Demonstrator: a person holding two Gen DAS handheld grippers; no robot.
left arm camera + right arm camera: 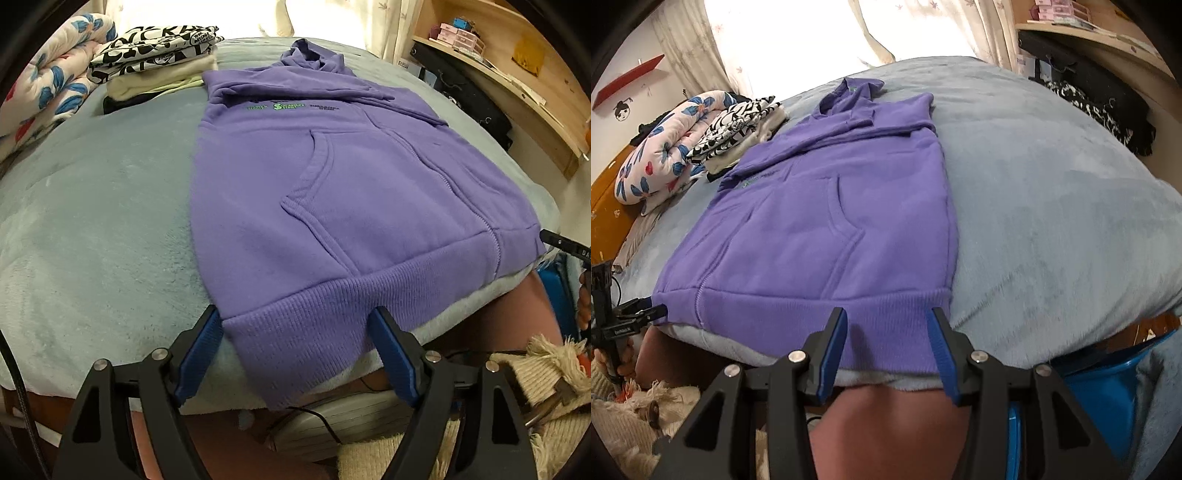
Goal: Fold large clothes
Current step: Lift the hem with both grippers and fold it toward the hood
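Fingers [388, 347] of the left gripper [295, 325] stand wide apart on either side of the ribbed hem at the near left corner of the hoodie [332, 166]; the blue pads flank the fabric and I cannot tell for sure that they press it. Fingers [940, 339] of the right gripper [888, 321] are apart too, less widely, straddling the hem near the hoodie's right corner, with the cloth between the pads and no clear squeeze visible.

The hoodie is purple, lying face up and flat on the bed [92, 221], hem at the near edge and partly hanging over it, hood at the far end. A kangaroo pocket sits in the middle of the front, small green print runs across the chest, and the sleeves are folded in across the upper chest. The hem is ribbed knit; a seam runs up from it on one side.

Both grippers point down and forward at the near edge of the bed, side by side along the hem. In the right wrist view the left gripper's tip shows at the far left, beside the hem corner.

Farther out, a stack [155, 62] of folded clothes and a flowered quilt [48, 85] lie at the bed's far left corner
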